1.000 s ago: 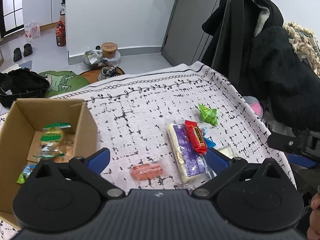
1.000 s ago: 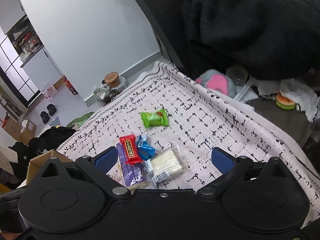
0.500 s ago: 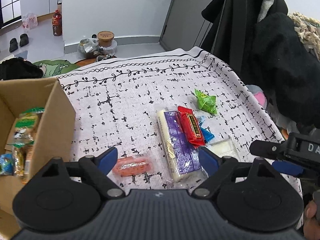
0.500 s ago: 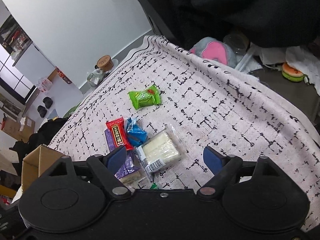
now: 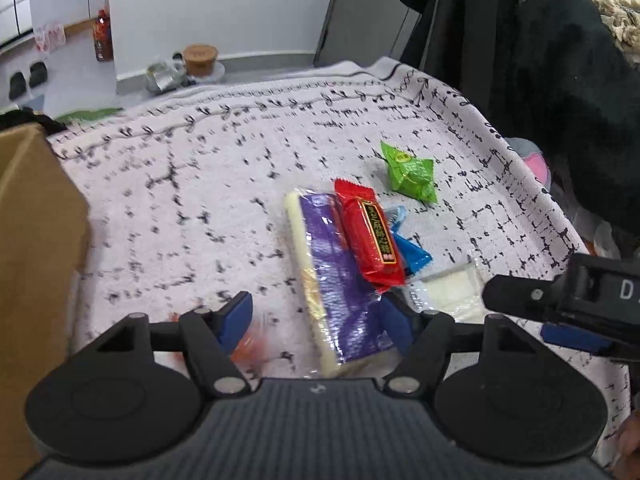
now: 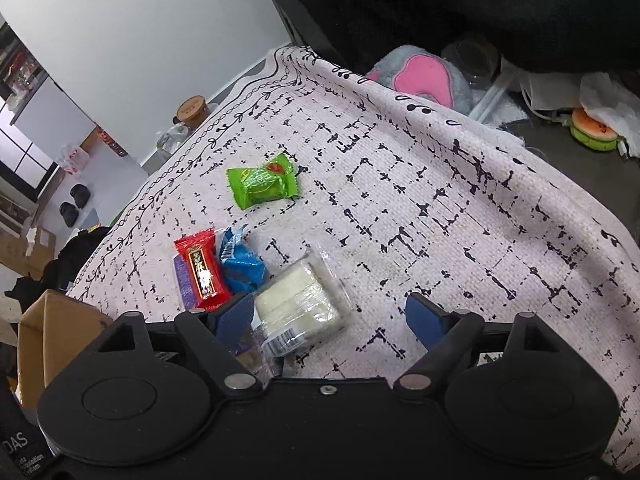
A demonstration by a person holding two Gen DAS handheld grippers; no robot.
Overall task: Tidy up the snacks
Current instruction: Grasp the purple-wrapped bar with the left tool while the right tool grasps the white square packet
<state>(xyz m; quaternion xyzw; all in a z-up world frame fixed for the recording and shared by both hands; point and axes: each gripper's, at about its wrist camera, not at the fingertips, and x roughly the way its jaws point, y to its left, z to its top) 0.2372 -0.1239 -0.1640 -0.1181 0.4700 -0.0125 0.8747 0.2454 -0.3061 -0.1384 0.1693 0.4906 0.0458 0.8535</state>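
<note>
Snacks lie on the patterned cloth (image 5: 200, 184): a long purple-and-white pack (image 5: 332, 280), a red bar (image 5: 370, 236) on top of it, a blue packet (image 5: 412, 254), a green packet (image 5: 410, 172), a clear pack of white cakes (image 6: 298, 304) and a small orange snack (image 5: 248, 346), blurred beside my left finger. My left gripper (image 5: 316, 320) is open low over the purple pack's near end. My right gripper (image 6: 330, 318) is open over the white cake pack (image 5: 452, 288). The cardboard box (image 5: 36, 264) stands at the left.
Dark coats (image 5: 540, 60) hang at the far right. A pink-and-grey plush (image 6: 420, 80) and clutter lie past the cloth's right edge. Jars (image 5: 198, 60) and a bottle stand on the floor behind. The box corner also shows in the right wrist view (image 6: 52, 340).
My left gripper moved right from the box and lower toward the snack pile; the box slid out left. My right gripper moved forward and down over the white cake pack.
</note>
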